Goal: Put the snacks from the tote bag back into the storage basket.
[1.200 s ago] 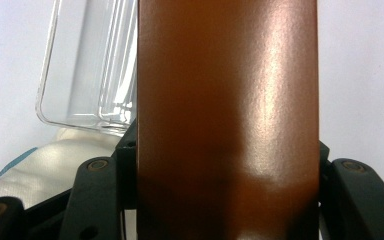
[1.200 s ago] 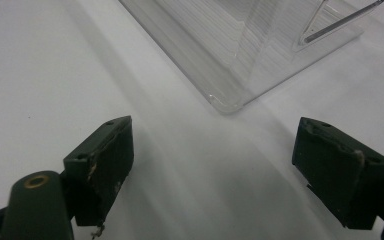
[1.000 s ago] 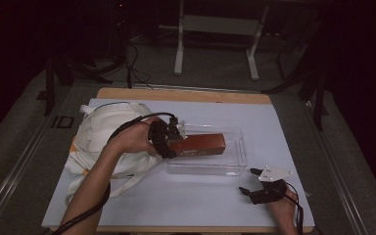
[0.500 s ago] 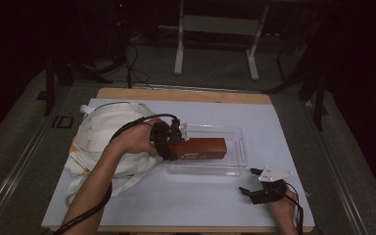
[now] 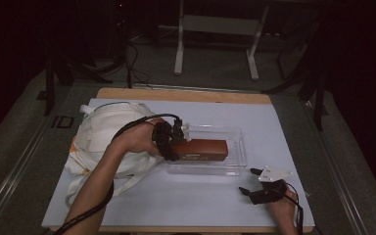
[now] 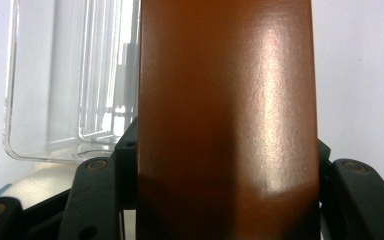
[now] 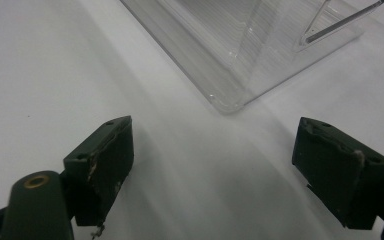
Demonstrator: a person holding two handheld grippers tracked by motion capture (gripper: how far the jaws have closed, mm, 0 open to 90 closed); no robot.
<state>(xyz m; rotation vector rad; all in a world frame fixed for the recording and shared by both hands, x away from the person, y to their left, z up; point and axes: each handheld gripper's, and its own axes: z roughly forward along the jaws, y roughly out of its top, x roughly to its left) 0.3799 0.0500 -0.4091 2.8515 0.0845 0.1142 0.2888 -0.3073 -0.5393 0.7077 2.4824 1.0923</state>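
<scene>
A long brown box (image 5: 200, 149) lies lengthwise inside a clear plastic tray (image 5: 240, 147) at the middle of the table. My left gripper (image 5: 169, 142) is shut on the box's left end, the hand coming in over a white bag. In the left gripper view the brown box (image 6: 225, 120) runs straight up between the two black jaws of the left gripper (image 6: 225, 150), which press on its sides, with the tray (image 6: 30, 100) beside it. My right gripper (image 5: 247, 181) rests near the table's front right edge, open with nothing between its jaws. In its own view the right gripper (image 7: 215, 155) faces a corner of the tray (image 7: 230, 65).
A crumpled white cloth bag (image 5: 103, 137) with straps lies at the left, under my left forearm. A white sheet (image 5: 200, 205) covers the tabletop. Metal stand legs (image 5: 181, 49) rise on the dark floor beyond the far edge.
The brown box looks a touch lower and more level in the tray. Both hands have kept their places.
</scene>
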